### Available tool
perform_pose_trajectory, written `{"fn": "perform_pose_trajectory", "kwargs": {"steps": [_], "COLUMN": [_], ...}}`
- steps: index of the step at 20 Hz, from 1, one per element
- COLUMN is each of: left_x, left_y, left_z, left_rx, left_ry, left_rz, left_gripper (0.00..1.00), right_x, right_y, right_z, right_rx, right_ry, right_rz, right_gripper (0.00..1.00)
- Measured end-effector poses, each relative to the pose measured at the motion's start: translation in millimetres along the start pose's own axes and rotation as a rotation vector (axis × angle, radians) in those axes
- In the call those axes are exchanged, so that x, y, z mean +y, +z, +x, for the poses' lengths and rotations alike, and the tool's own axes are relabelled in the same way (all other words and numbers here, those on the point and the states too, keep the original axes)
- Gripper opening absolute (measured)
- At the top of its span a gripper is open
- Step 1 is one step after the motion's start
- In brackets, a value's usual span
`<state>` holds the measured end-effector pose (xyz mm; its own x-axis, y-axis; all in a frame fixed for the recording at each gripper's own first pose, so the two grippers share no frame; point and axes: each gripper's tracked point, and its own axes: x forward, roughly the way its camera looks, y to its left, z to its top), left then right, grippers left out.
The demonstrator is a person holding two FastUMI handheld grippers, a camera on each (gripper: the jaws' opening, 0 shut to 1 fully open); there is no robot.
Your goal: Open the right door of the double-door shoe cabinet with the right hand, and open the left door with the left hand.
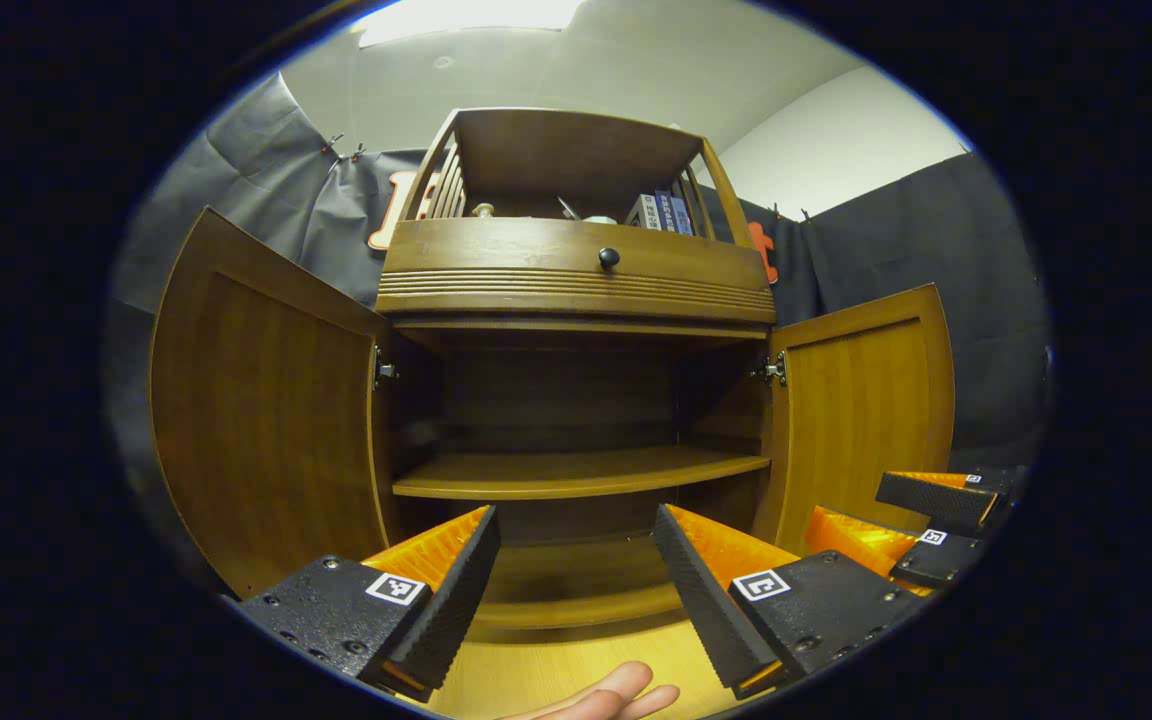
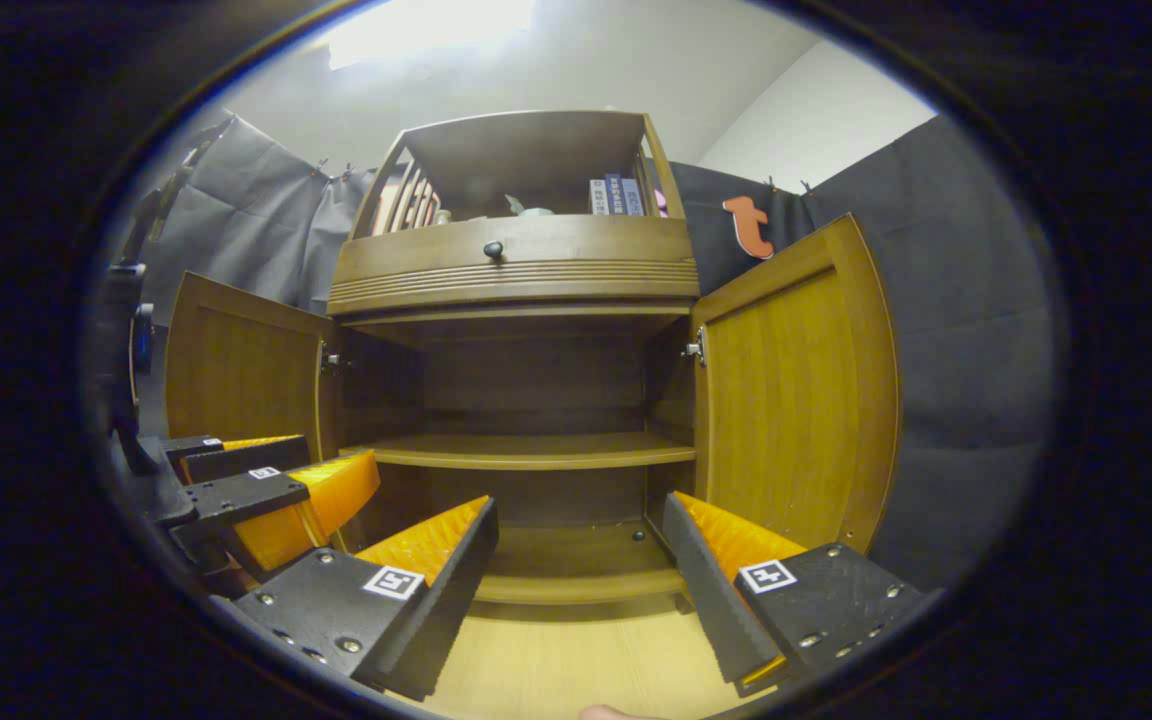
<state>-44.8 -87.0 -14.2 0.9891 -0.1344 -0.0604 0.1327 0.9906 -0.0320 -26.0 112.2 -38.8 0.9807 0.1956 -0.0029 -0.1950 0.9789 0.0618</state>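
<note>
The shoe cabinet [image 1: 576, 300] stands in the middle of the left gripper view with both lower doors swung wide: the left door [image 1: 266, 410] fills the left of the frame and the right door [image 1: 861, 410] stands at the right, each hanging on a small metal hinge [image 1: 383, 370]. Between them the inside shows a bare shelf [image 1: 576, 472] across the middle and the bottom board below it. Above the doors is a drawer front with a dark round knob [image 1: 609, 257], and over that an open top compartment holding a few books [image 1: 661, 212]. The left tool [image 1: 576, 560] sits at the bottom of the frame with its jaws spread wide, holding nothing, well apart from both doors. The right tool [image 1: 926, 525] appears at the lower right, just in front of the right door, also open and holding nothing. Fingertips of a hand [image 1: 606, 695] show at the bottom edge over the pale wooden floor [image 1: 546, 670]. In the right gripper view the right tool [image 2: 581, 555] is spread wide at the bottom.
</note>
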Motion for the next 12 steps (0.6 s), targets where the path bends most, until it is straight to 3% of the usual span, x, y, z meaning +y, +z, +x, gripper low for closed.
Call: {"fn": "perform_pose_trajectory", "kwargs": {"steps": [6,12], "left_x": [-7.8,-9.2], "left_y": [3.0,6.7], "left_z": [-6.1,-14.0], "left_rx": [-0.014,-0.023], "left_ry": [-0.003,0.004], "left_rz": [0.017,0.014], "left_gripper": [0.97,0.99], "right_x": [-5.9,-10.3], "right_y": [-6.2,-2.2], "right_z": [-6.9,-18.5], "right_rx": [-0.018,-0.033], "right_ry": [0.003,-0.003], "right_rz": [-0.003,-0.027], "right_gripper": [0.96,1.0]}}
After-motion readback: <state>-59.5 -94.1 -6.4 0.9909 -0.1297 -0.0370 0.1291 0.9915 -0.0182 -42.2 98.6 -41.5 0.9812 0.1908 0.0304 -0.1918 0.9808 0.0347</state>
